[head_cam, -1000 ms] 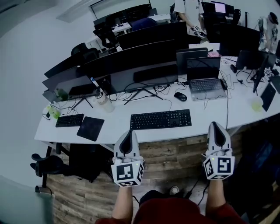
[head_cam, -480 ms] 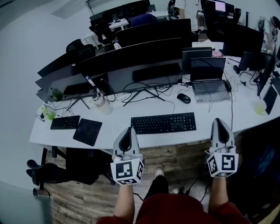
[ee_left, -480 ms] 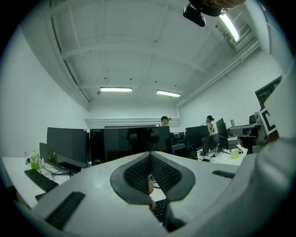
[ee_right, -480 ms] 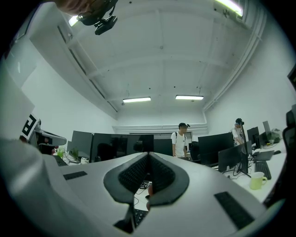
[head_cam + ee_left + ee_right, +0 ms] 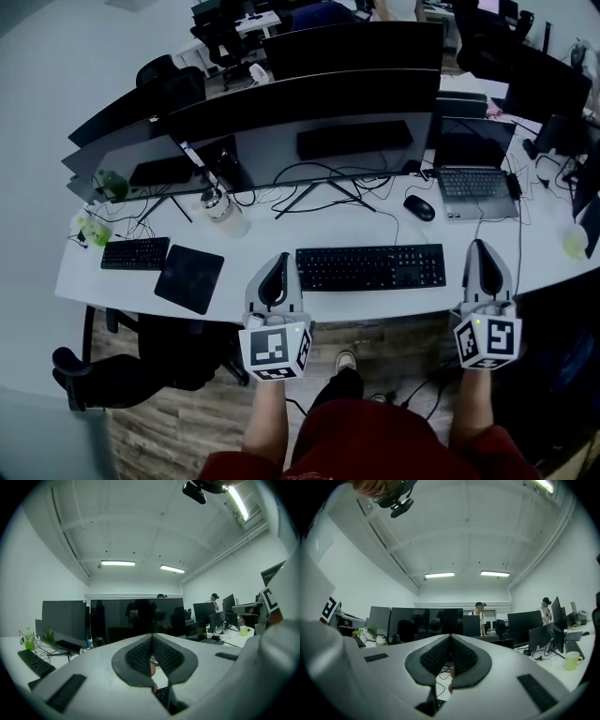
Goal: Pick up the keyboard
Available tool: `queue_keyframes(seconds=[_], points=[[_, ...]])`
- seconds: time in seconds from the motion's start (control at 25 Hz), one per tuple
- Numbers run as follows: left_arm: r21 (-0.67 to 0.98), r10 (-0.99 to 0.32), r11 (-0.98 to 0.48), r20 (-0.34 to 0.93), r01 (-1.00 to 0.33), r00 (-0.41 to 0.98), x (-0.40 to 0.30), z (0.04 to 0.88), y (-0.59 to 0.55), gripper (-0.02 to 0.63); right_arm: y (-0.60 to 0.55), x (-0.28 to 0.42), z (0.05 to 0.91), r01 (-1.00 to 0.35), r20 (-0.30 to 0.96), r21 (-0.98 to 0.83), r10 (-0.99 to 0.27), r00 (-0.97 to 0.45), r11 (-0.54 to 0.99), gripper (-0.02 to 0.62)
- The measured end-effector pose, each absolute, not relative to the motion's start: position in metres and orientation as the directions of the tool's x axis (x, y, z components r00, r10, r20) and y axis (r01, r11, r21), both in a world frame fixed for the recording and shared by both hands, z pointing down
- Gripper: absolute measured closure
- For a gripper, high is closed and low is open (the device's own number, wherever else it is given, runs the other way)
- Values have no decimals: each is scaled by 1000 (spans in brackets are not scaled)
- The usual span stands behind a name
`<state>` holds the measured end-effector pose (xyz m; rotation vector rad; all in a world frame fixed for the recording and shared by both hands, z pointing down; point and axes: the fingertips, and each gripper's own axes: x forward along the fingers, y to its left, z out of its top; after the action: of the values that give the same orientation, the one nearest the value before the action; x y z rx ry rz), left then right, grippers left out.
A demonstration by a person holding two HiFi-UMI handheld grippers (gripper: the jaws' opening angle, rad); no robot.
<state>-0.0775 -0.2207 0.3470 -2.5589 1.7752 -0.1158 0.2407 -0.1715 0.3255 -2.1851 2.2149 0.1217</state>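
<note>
A long black keyboard (image 5: 371, 267) lies on the white desk (image 5: 328, 225), near its front edge, in front of a wide dark monitor. My left gripper (image 5: 274, 272) is shut and empty, its tip over the desk edge just left of the keyboard's left end. My right gripper (image 5: 485, 265) is shut and empty too, a little right of the keyboard's right end. Both point level toward the desk. In the left gripper view (image 5: 152, 641) and the right gripper view (image 5: 450, 644) the dark pads meet with nothing between them.
A black mouse (image 5: 419, 207) and an open laptop (image 5: 475, 187) sit behind the keyboard at right. A second small keyboard (image 5: 135, 253) and a black mousepad (image 5: 189, 277) lie at left, near a glass jar (image 5: 222, 212). Cables cross the desk. People stand at far desks.
Both grippers have moved forward together toward the desk, from over the wooden floor to the desk's front edge beside the keyboard's ends. Their jaws stayed shut.
</note>
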Motion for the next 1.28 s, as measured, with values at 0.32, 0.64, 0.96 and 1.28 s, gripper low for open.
queue_keyframes(seconds=[0.32, 0.64, 0.96, 1.28], points=[[-37, -921, -369, 152, -929, 360, -95, 393, -261, 598, -212, 221, 359, -999, 12, 32, -1000, -14, 15, 592], [25, -859, -411, 325, -911, 396, -106, 470, -286, 568, -237, 224, 432, -999, 197, -44, -980, -18, 10, 548], [109, -752, -430, 505, -896, 423, -110, 552, -305, 464, -260, 230, 515, -998, 396, -51, -917, -40, 21, 474], [209, -595, -463, 647, -862, 477, -103, 625, -314, 353, -266, 249, 600, -993, 594, -116, -799, -93, 29, 340]])
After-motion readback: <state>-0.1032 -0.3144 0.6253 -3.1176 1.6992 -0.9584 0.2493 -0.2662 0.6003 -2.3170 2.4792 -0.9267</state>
